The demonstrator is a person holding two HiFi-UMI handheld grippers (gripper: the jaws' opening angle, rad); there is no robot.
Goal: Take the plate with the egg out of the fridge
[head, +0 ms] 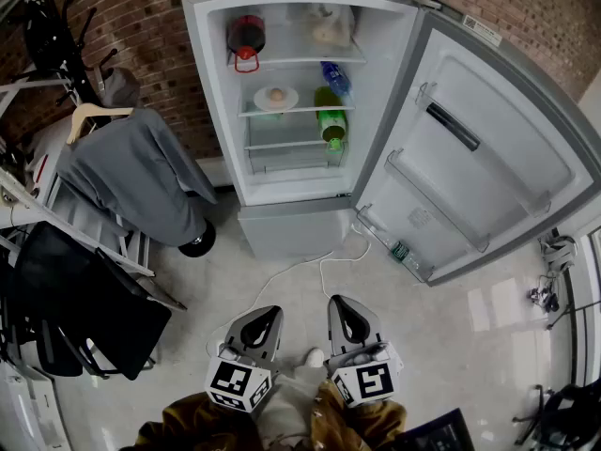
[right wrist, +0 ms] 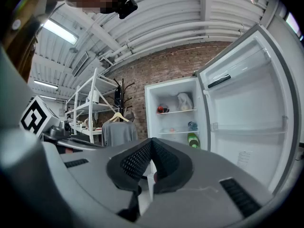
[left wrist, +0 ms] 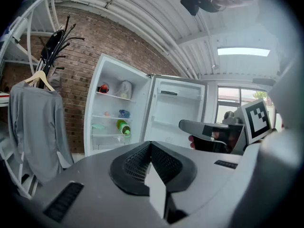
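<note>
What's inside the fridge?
Top shelf: red container, white bag. Next shelf: plate with egg, blue bottle. Green bottle below. Drawer contents hidden.

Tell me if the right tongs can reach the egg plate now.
Not from here, probably: the right tongs hang shut, well short of the fridge. The door stands open and nothing blocks the plate.

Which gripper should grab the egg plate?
Probably left. The white round plate with the egg sits left on its shelf, ahead of the left gripper; the green bottle lies nearer the right gripper.
</note>
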